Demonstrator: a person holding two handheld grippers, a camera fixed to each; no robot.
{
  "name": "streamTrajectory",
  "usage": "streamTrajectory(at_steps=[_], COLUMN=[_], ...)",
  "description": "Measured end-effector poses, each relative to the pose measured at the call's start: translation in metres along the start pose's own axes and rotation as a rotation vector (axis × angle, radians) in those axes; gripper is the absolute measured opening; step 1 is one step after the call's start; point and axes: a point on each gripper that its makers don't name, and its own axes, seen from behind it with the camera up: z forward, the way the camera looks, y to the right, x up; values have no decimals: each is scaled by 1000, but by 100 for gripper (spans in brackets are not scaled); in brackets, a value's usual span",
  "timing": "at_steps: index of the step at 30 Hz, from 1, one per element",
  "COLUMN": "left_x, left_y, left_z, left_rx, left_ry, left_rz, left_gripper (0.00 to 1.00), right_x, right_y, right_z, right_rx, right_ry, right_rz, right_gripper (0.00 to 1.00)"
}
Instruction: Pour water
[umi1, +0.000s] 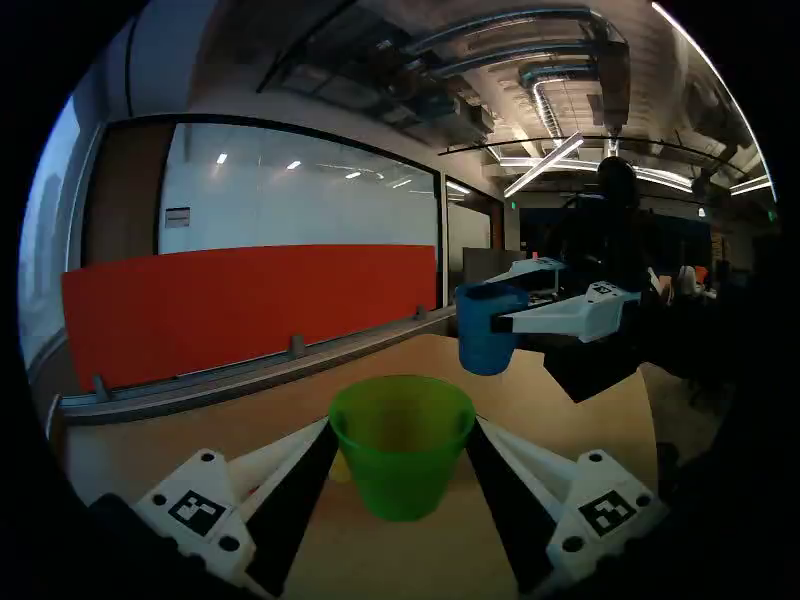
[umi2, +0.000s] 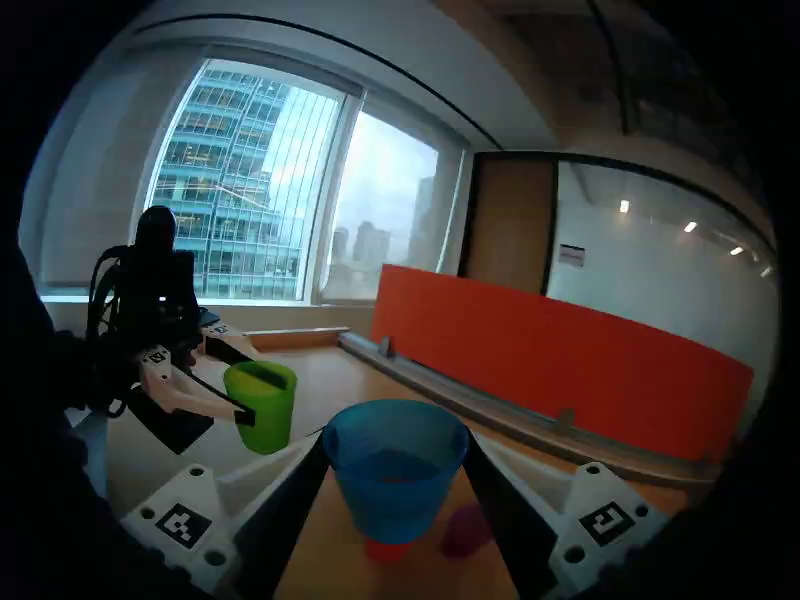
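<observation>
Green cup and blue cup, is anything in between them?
Nothing is. In the left gripper view, only bare wooden table shows in the gap between the green cup and the blue cup.

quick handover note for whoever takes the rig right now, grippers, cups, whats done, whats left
Left gripper: shut on the green cup, upright, lifted above the table.
Right gripper: shut on the blue cup, upright, also lifted, apart from the green one.
Done: both cups picked up.
Left: bring them together and tip one into the other; no pour shows yet. Which one holds water I cannot tell.
</observation>
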Motion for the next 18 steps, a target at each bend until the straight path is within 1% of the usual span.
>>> streamTrajectory(at_steps=[8,18], left_x=[3,4], left_y=[9,17], left_z=[0,4], left_rx=[-19,-38], left_ry=[4,5], left_rz=[-1,0], left_gripper=[87,87], right_x=[22,48], right_y=[4,9], right_z=[3,9], right_rx=[-3,-3], right_ry=[20,40], right_rz=[-70,-168], right_gripper=[92,92])
